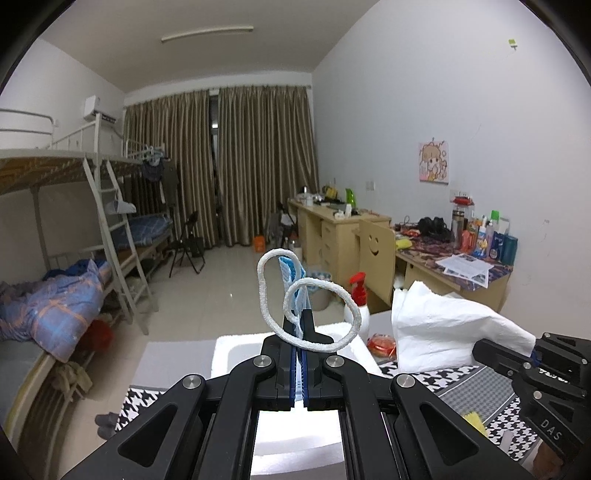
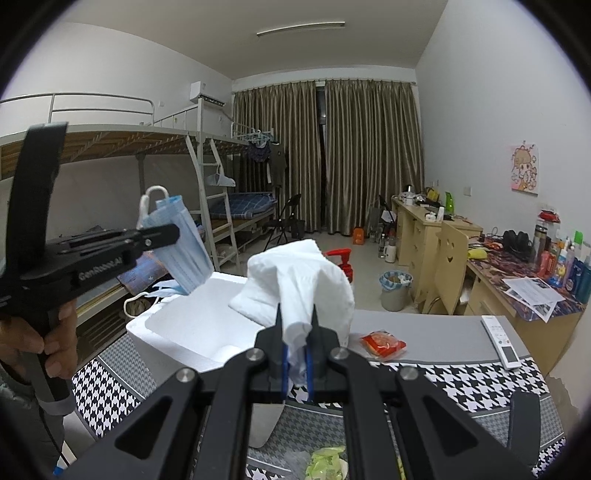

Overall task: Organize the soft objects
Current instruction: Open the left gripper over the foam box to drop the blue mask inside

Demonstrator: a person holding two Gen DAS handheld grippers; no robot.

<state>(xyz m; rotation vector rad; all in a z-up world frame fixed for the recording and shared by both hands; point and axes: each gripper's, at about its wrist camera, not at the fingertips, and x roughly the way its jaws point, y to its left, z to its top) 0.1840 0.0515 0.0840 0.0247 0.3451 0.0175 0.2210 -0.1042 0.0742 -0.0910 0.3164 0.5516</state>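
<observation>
I see a dorm room with white walls point(image 2: 480, 92) and a pale tiled floor point(image 1: 221, 273). Ahead of my tongs, brown curtains point(image 1: 258, 158) cover the far end, with a dark gap between the 2 panels. A tube light point(image 2: 301, 28) runs along the ceiling. To the left stand metal bunk beds point(image 1: 92, 192) with a ladder point(image 2: 218, 206), and an air conditioner point(image 1: 96, 108) is mounted high on that wall. To the right, wooden desks point(image 1: 332, 229) line the wall, cluttered with bottles point(image 1: 491, 236). A chair point(image 2: 452, 262) with a smiley cut-out faces them. A cartoon poster point(image 2: 524, 168) hangs above. A bin point(image 2: 396, 290) sits on the floor beside the desks.
</observation>
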